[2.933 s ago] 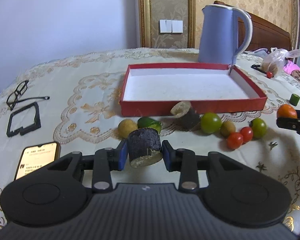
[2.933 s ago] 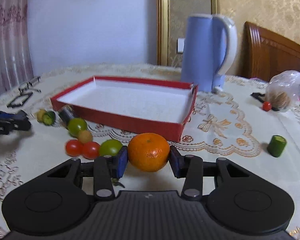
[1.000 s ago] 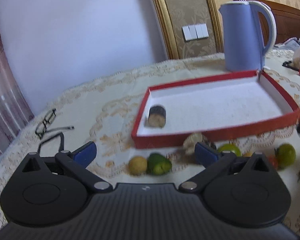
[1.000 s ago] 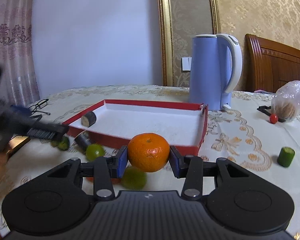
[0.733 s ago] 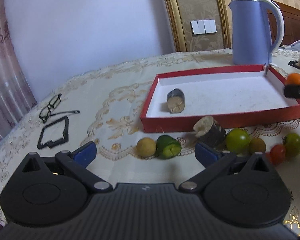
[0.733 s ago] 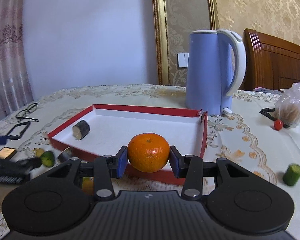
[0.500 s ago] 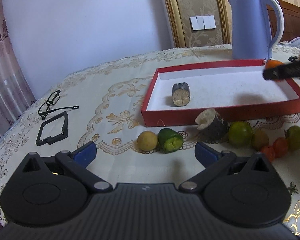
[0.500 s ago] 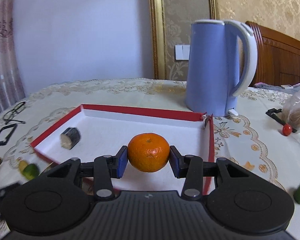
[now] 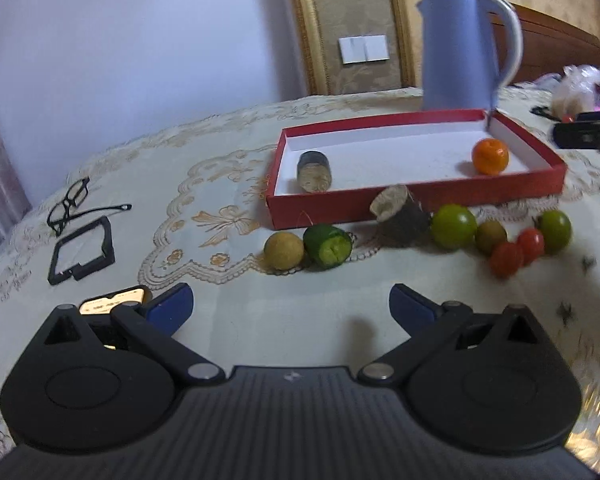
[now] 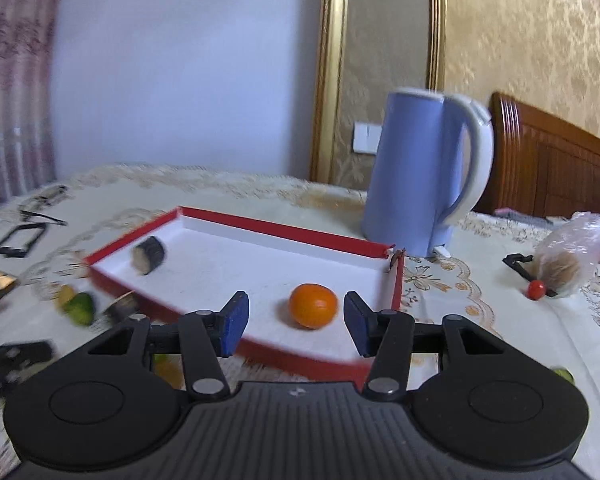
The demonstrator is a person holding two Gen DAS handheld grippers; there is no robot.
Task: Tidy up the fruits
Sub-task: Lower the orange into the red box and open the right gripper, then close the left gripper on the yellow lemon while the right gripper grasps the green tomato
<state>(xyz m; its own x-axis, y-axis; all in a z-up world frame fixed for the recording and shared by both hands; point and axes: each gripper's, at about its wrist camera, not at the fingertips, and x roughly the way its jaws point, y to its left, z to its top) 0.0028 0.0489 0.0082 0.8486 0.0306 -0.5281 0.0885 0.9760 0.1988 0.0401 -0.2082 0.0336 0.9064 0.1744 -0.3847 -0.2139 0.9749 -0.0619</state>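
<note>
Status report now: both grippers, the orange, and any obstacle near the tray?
Left gripper open, empty. Right gripper open, empty, just short of the orange. Orange resting inside the red tray. Nothing blocking the tray.

The tray (image 9: 416,199) is red outside, white inside. In it lie an orange mandarin (image 9: 489,156) and a dark-skinned, pale-ended stub (image 9: 314,171). The cloth (image 9: 180,184) is cream with gold lace scrolls. The kettle (image 9: 462,50) is pale blue with a white handle. The tomatoes (image 9: 518,251) are red, the glasses (image 9: 70,205) black, the pads (image 9: 171,307) blue.
</note>
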